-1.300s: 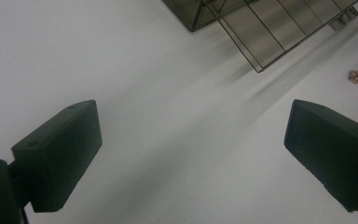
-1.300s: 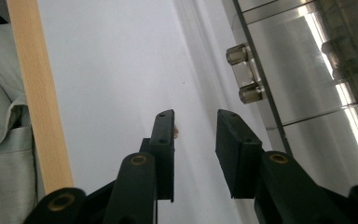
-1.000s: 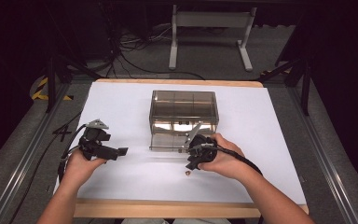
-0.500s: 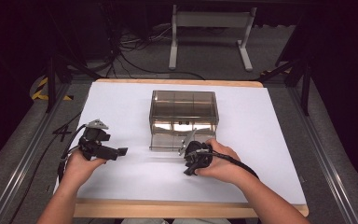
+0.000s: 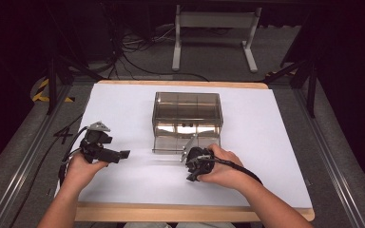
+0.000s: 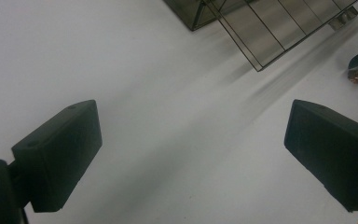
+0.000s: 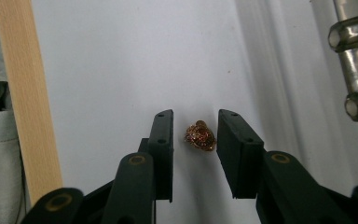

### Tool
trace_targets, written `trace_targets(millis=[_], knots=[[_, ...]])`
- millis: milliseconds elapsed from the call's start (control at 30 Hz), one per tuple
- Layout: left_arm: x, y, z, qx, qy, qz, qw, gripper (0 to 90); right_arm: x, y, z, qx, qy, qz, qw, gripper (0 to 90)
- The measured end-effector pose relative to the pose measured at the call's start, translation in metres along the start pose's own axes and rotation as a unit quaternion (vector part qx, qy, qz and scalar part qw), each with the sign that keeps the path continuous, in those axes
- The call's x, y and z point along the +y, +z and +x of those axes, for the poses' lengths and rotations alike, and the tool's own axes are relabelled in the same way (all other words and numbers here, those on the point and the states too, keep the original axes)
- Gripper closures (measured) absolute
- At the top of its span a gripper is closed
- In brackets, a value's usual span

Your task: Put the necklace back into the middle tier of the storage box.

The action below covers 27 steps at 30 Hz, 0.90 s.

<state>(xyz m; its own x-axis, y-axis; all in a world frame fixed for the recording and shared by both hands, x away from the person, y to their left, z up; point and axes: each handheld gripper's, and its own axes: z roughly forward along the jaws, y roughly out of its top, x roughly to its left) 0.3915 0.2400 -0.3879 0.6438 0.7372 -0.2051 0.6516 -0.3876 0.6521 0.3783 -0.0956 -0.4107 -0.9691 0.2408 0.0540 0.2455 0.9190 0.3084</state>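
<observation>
Gold-red, our small trinket (image 7: 200, 136) lies just before the clear box (image 5: 187, 121), between our right gripper's (image 7: 195, 140) released fingers; our left gripper's (image 6: 191, 154) fingers spread wide.

We see a white-topped table (image 5: 123, 104) with a pale wooden edge (image 7: 23, 93); beyond it, a grey floor (image 5: 209, 52) carries black cables (image 5: 138, 61) and a white metal stand (image 5: 214, 21); yellow-black tape (image 5: 45, 92) marks the left.
</observation>
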Motion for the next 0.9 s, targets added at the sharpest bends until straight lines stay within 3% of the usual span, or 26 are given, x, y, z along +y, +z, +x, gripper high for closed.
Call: trace_targets(millis=[433, 900], knots=[[0.000, -0.001, 0.001, 0.001, 0.002, -0.001, 1.0000, 4.7, 0.001, 0.003, 0.003, -0.030, -0.015, 0.006, 0.9994, 83.0], [0.000, -0.002, 0.001, 0.001, 0.001, -0.002, 1.0000, 4.7, 0.001, -0.015, 0.002, -0.029, 0.000, -0.004, 0.9996, 83.6]])
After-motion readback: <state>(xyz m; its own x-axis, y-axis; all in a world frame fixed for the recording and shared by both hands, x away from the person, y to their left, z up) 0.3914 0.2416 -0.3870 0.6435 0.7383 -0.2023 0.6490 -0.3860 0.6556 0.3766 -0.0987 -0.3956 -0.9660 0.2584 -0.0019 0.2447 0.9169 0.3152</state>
